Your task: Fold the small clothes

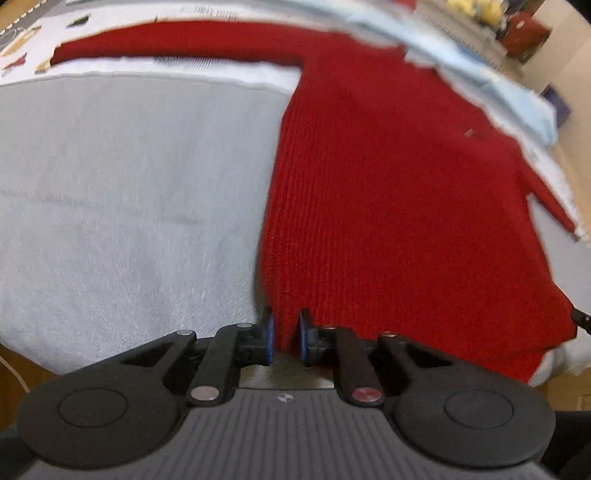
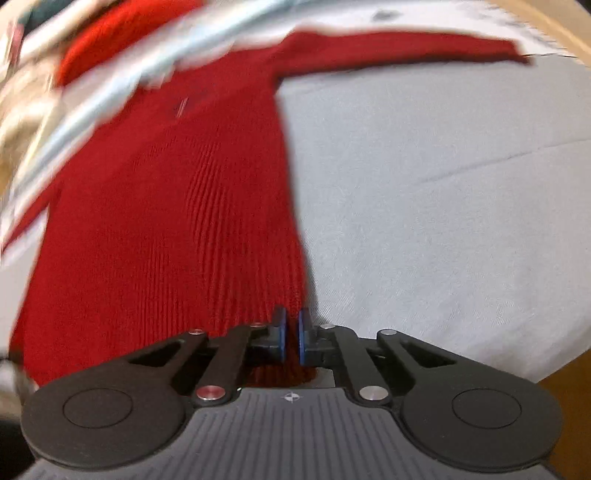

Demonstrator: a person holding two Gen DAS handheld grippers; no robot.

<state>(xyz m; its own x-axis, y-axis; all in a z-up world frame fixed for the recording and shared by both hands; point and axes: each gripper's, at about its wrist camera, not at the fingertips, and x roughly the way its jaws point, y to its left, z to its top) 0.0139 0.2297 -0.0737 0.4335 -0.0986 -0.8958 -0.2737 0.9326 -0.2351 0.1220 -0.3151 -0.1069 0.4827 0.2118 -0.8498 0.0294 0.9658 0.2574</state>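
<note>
A red knit sweater [image 1: 388, 203] lies spread flat on a grey cloth [image 1: 129, 192], sleeves stretched out to both sides. My left gripper [image 1: 287, 338] is shut on the sweater's bottom left hem corner. In the right wrist view the sweater [image 2: 177, 221] fills the left half, one sleeve [image 2: 406, 48] reaching far right. My right gripper [image 2: 291, 338] is shut on the bottom right hem corner, with red knit pinched between the blue pads [image 2: 282, 338].
A white patterned sheet [image 1: 37, 44] and a pale blue cloth [image 1: 509, 99] lie beyond the sweater's collar. Cluttered items [image 1: 517, 29] stand at the far right. The grey cloth [image 2: 443, 203] spreads wide to the right of the sweater.
</note>
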